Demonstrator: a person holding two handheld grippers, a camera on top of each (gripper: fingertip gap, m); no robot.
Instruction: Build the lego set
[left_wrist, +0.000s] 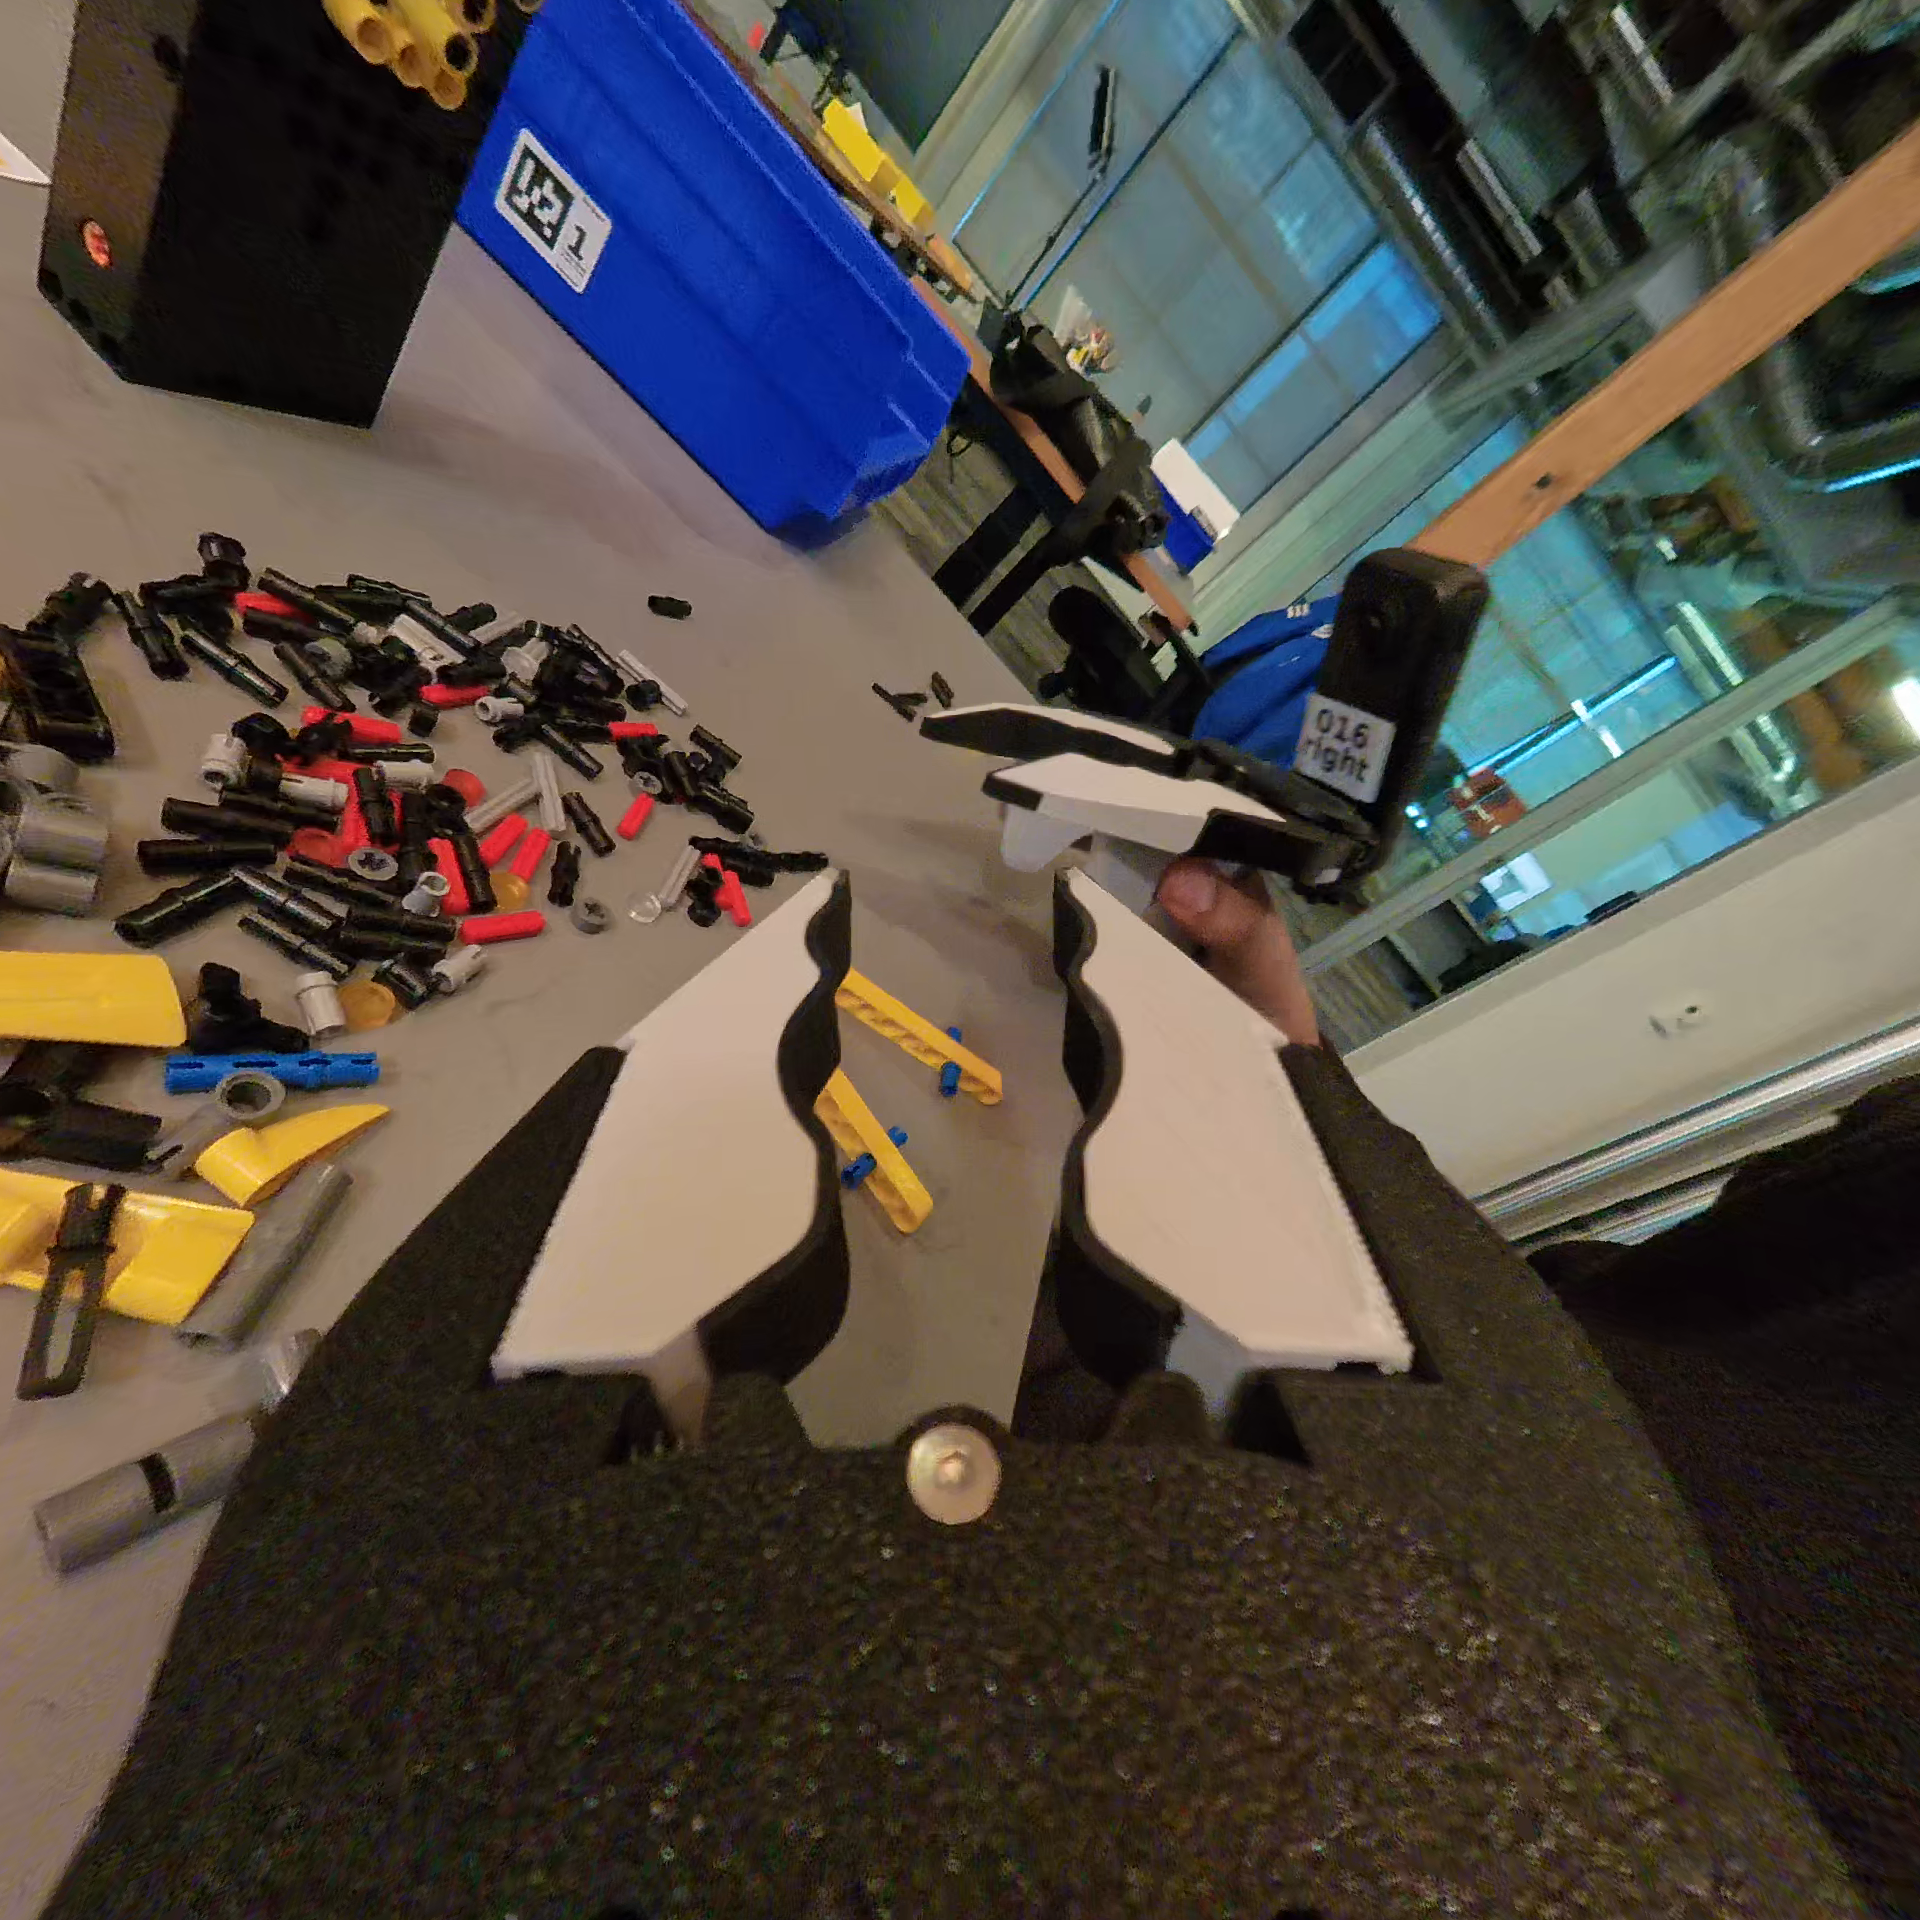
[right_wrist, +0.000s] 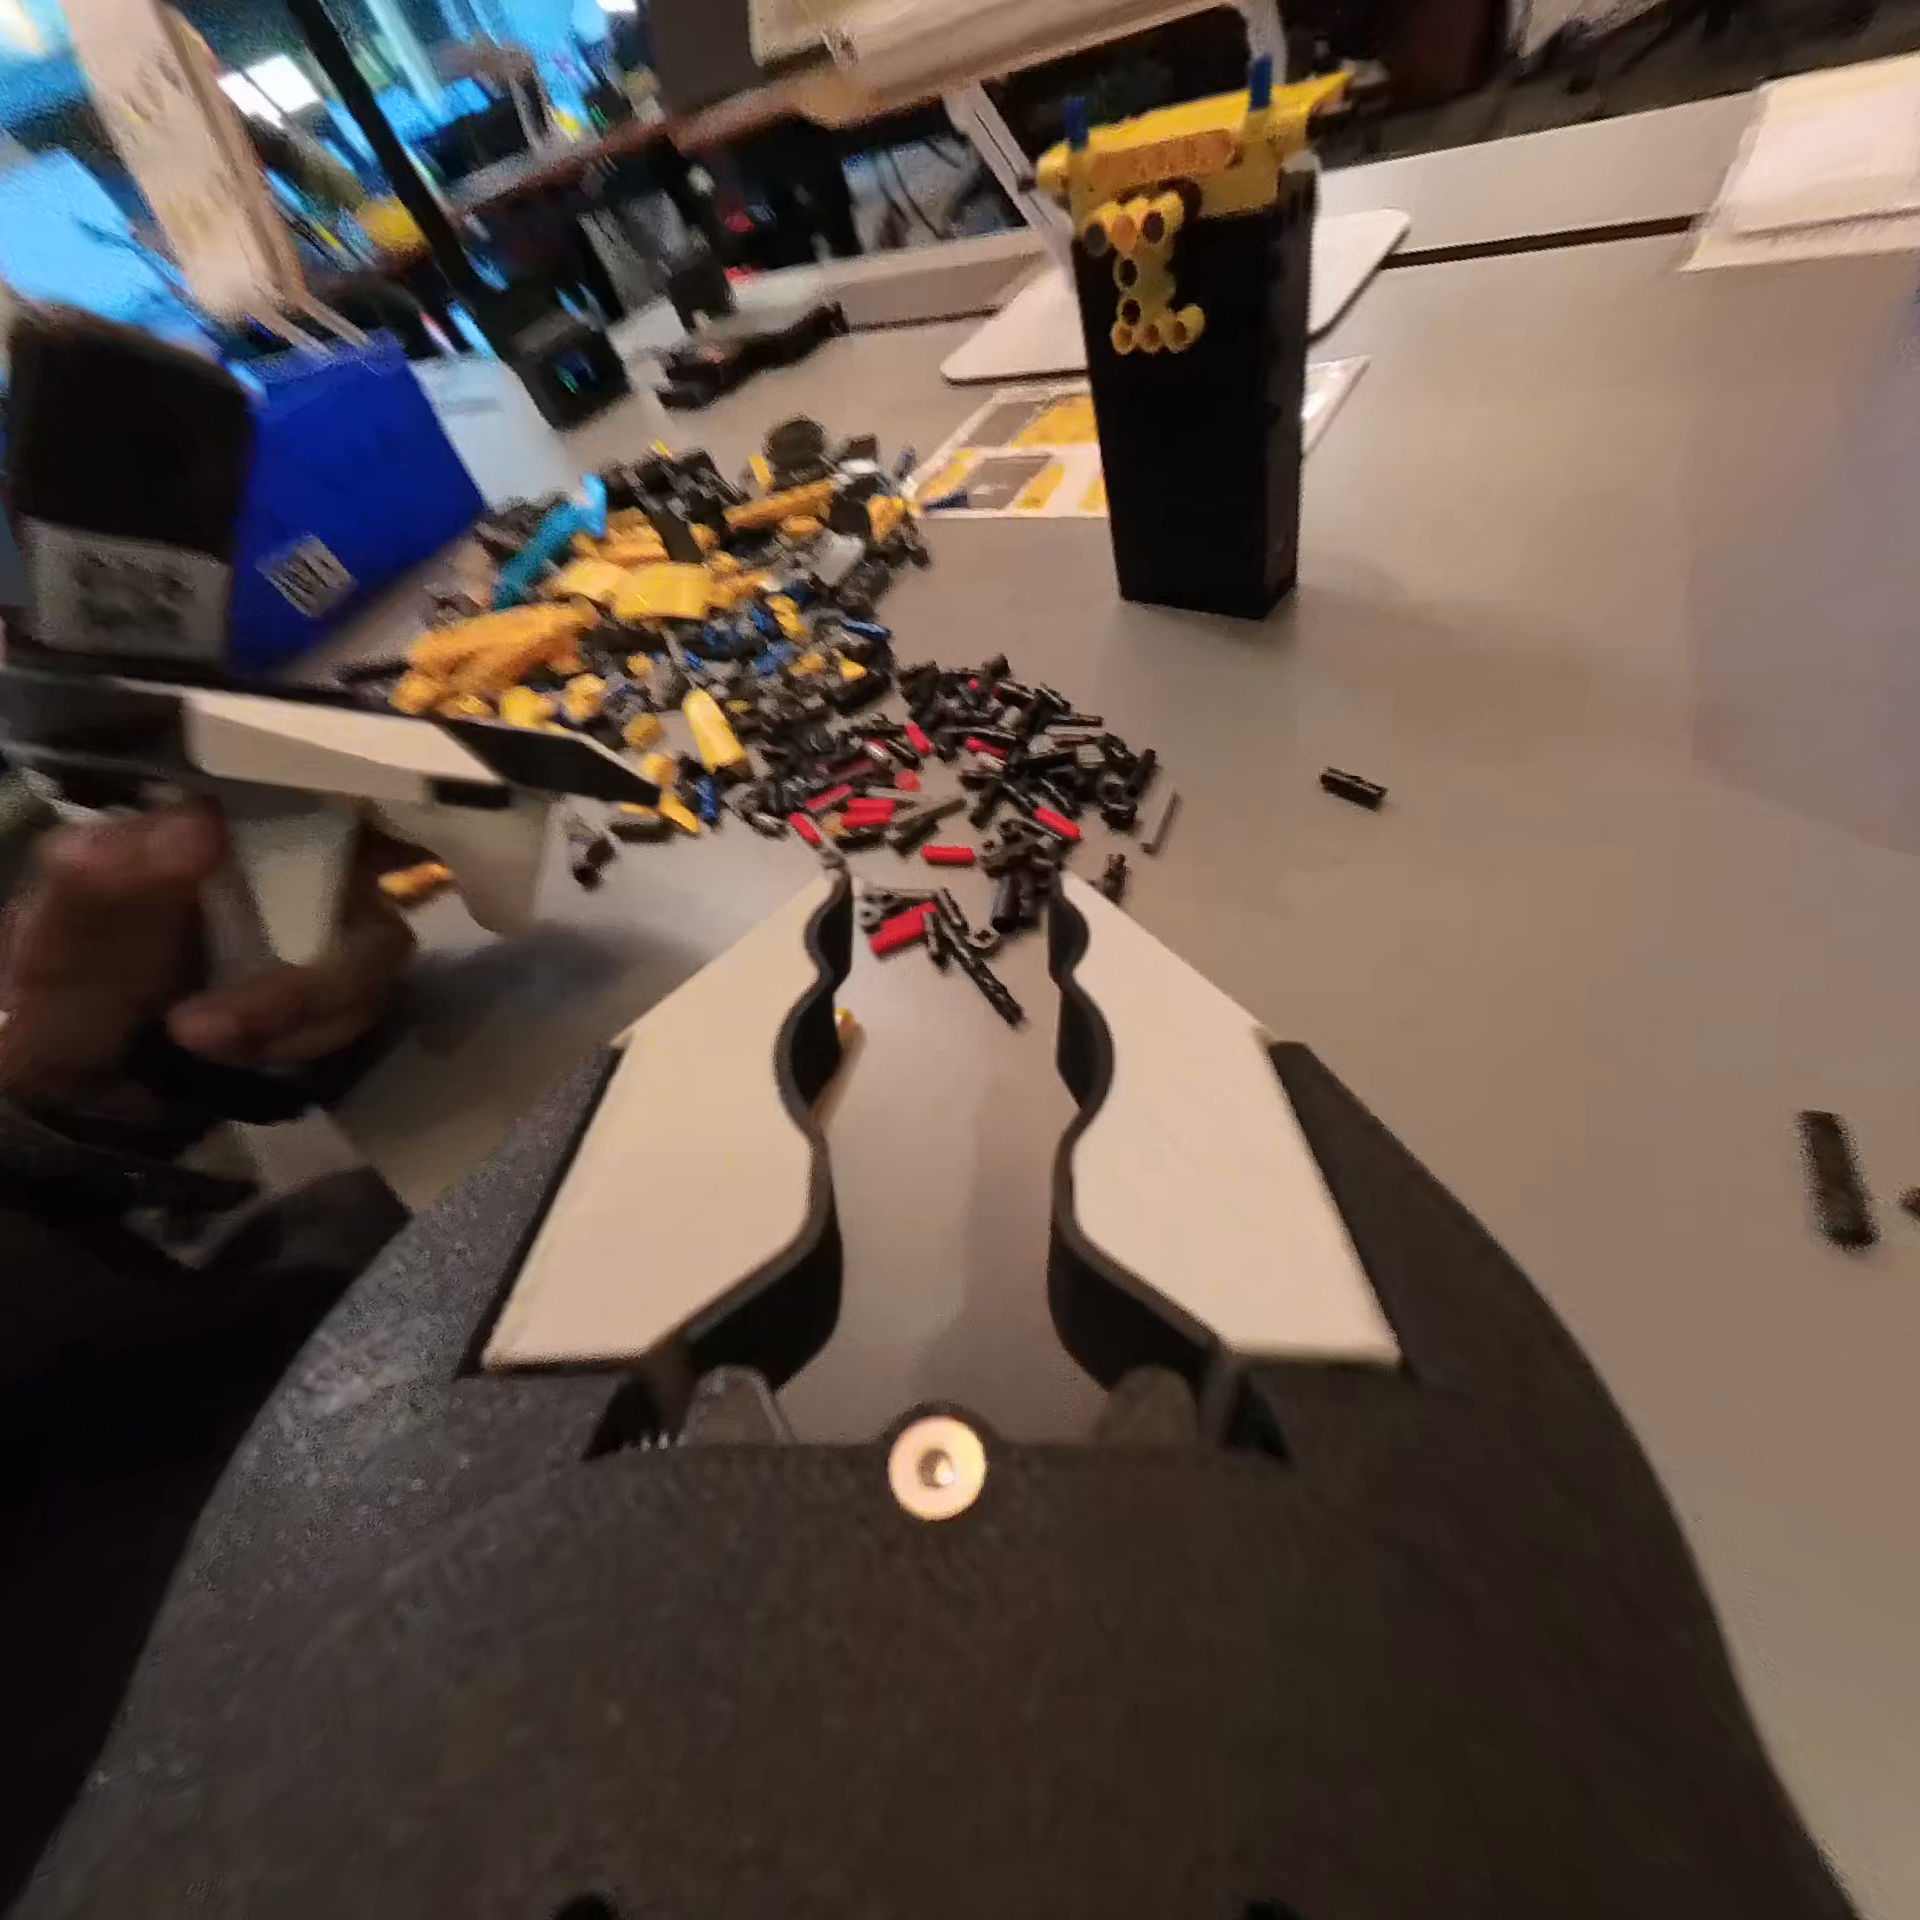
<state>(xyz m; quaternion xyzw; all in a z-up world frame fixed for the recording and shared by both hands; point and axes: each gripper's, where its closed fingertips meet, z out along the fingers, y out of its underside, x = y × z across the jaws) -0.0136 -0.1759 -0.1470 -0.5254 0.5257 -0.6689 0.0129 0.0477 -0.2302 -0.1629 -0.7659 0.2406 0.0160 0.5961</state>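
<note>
My left gripper (left_wrist: 951, 883) is open and empty, tilted over the grey table (left_wrist: 623, 499). Two yellow beams with blue pins (left_wrist: 920, 1044) lie on the table just under and between its fingers. A pile of small black, red and grey pins (left_wrist: 416, 779) lies to its left. My right gripper (right_wrist: 951, 883) is open and empty, low over the table, its tips at the near edge of the same pin pile (right_wrist: 987, 769). It also shows in the left wrist view (left_wrist: 961, 756), held by a hand (left_wrist: 1231, 940), just beyond the left gripper's tips.
A black block (right_wrist: 1195, 416) stands behind the pile with a yellow assembly (right_wrist: 1174, 166) on top. A blue bin (left_wrist: 707, 260) stands beside it. Larger yellow and black parts (right_wrist: 623, 623) are heaped to the left. Loose black pins (right_wrist: 1351, 787) lie to the right. My right fingertips sit around 9 cm from my left ones. The right tips stand about 15 cm off the black block (right_wrist: 1195, 416). My left wrist view (left_wrist: 404, 178) looks at it from another angle.
</note>
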